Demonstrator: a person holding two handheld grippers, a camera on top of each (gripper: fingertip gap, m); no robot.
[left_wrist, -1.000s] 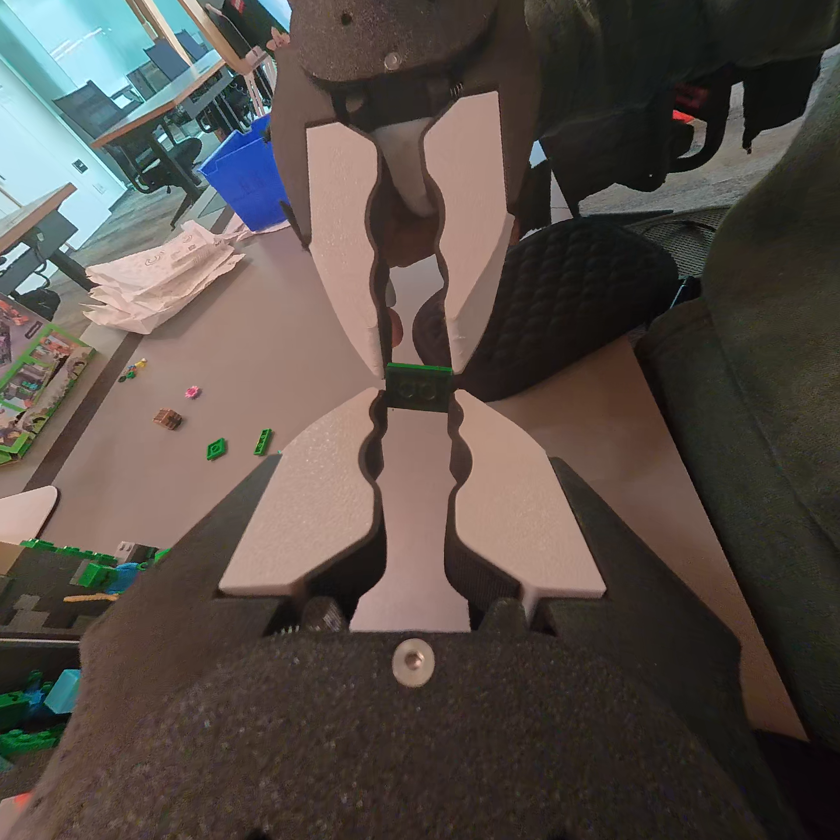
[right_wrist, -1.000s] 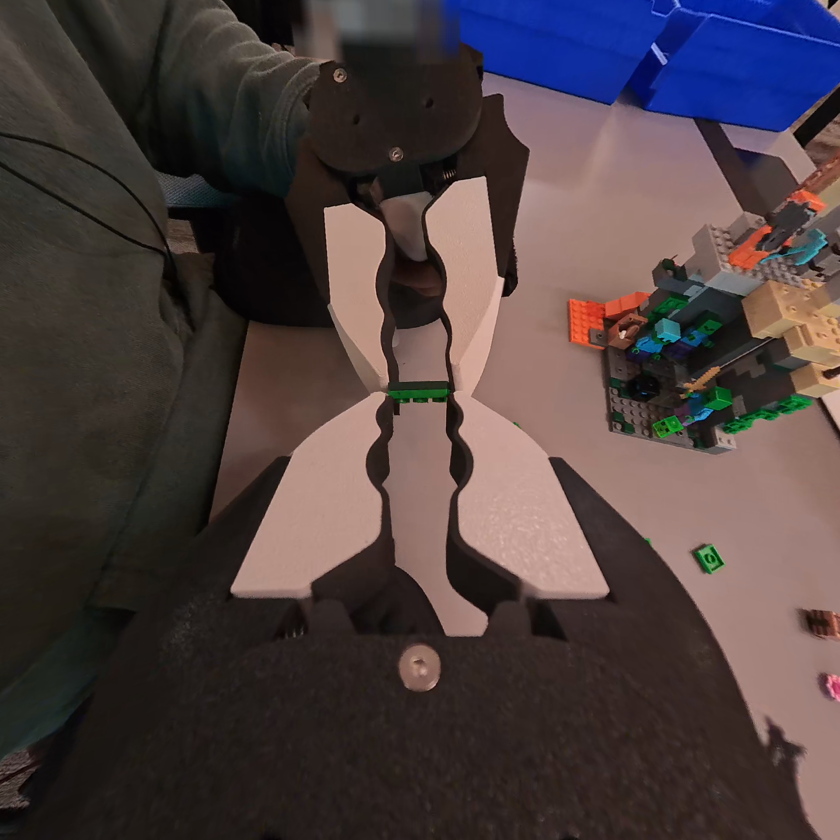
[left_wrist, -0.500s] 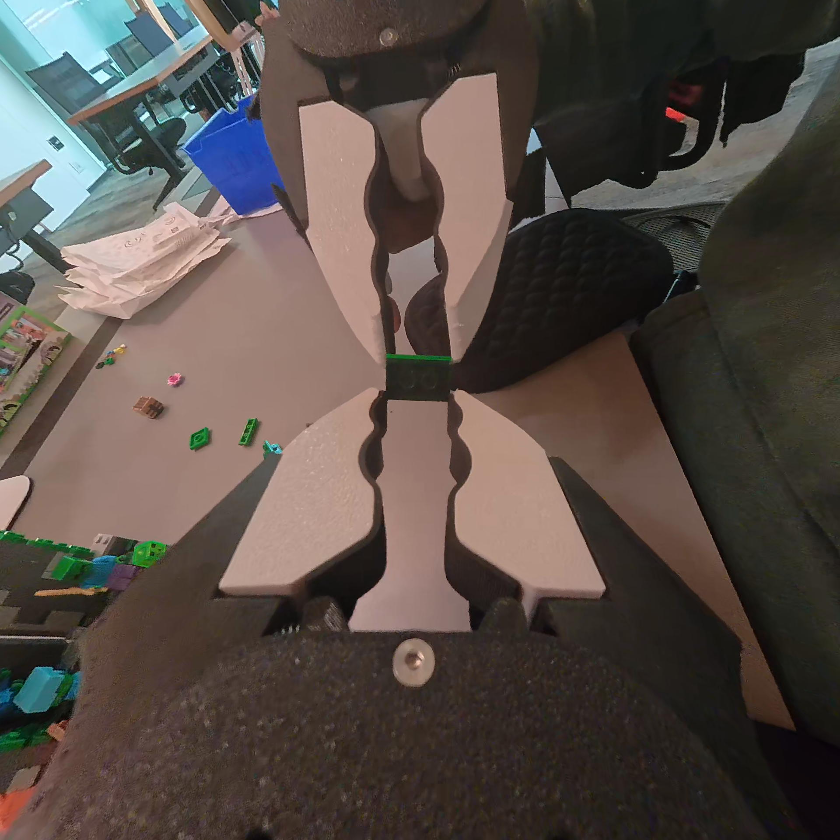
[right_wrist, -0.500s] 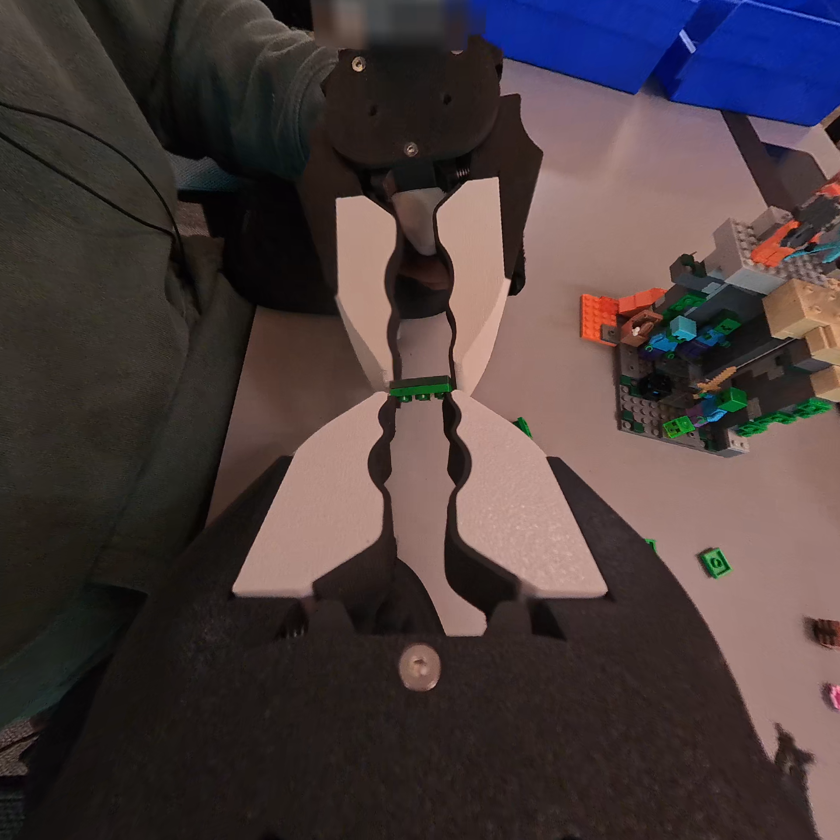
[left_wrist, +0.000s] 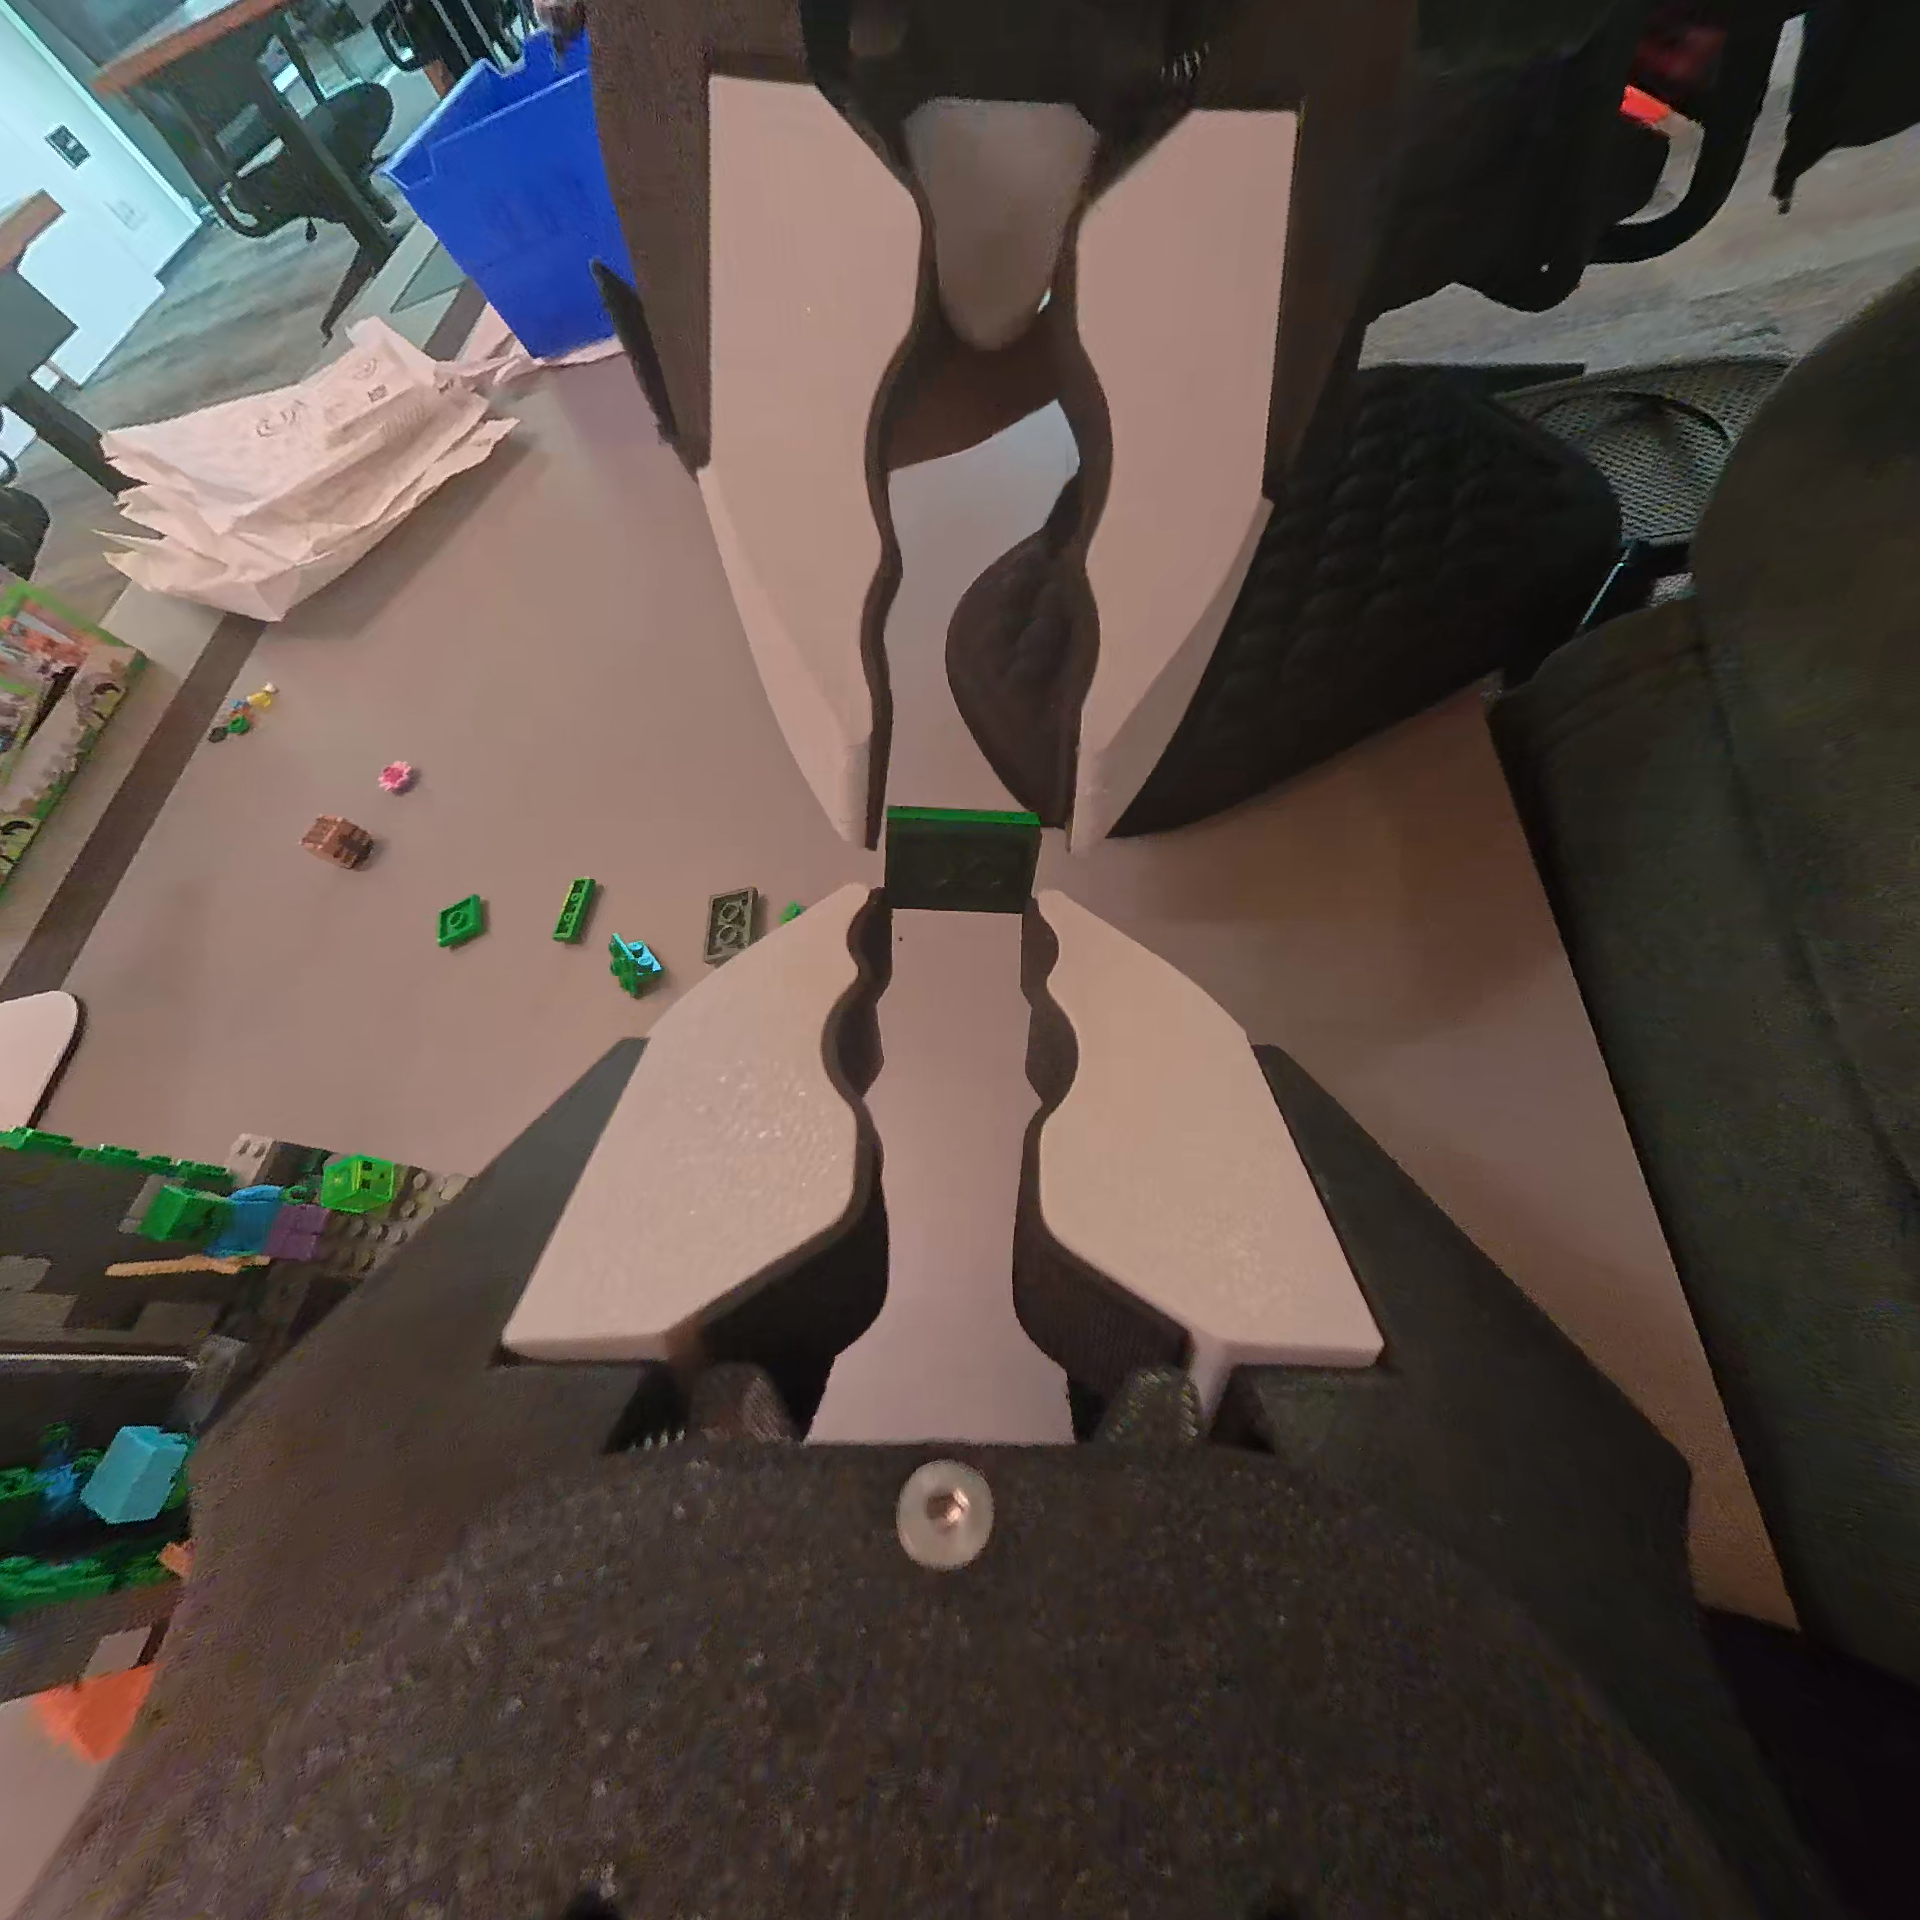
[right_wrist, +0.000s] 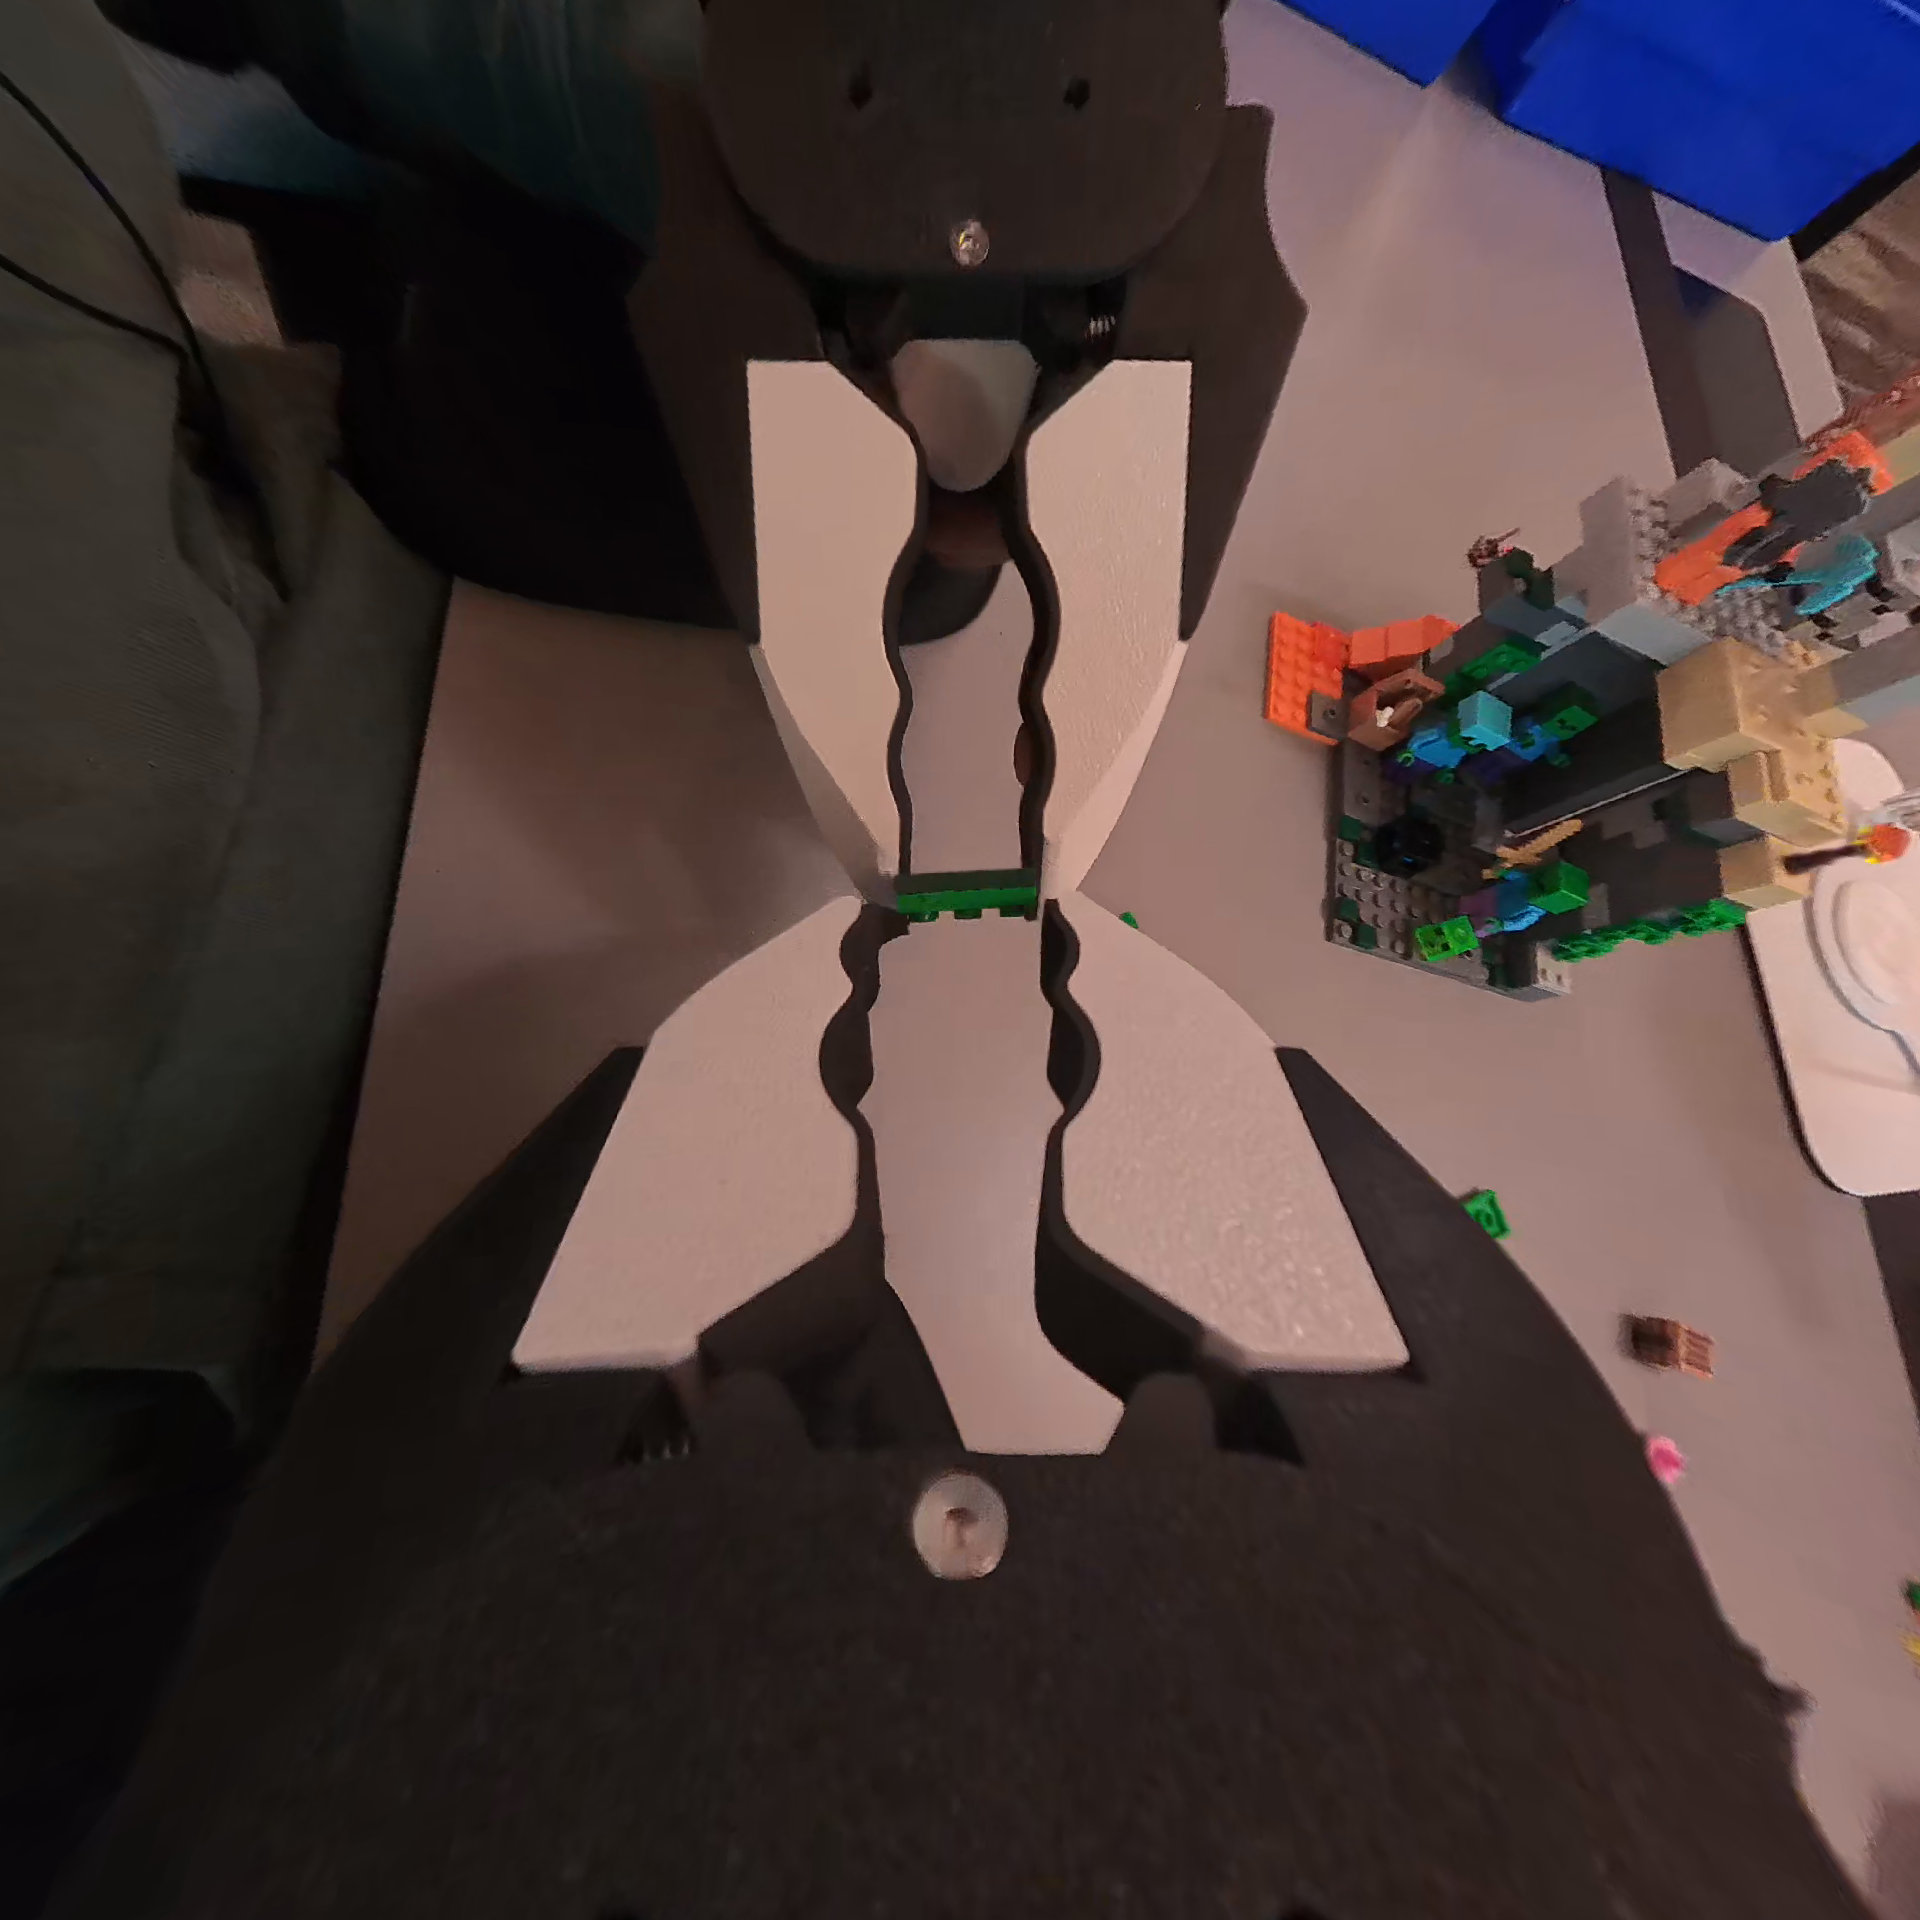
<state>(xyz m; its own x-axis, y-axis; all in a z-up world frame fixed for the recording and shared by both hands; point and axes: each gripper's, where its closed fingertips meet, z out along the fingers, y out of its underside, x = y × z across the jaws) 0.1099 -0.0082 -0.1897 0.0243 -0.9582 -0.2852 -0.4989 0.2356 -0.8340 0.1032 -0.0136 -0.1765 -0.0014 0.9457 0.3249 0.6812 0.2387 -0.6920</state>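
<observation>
Green plate (left_wrist: 962, 873), small, stiff, light and slick plastic, sits pinched at its short edges between both tip pairs: left gripper (left_wrist: 956, 914) and right gripper (right_wrist: 961, 914) meet nose-to-nose above the table (left_wrist: 520, 665); edge grips suit it.

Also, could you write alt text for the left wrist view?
The left gripper pinches a small green plate, tip to tip with the right gripper facing it above a grey table. Loose bricks and a part-built brick model lie at left.
</observation>
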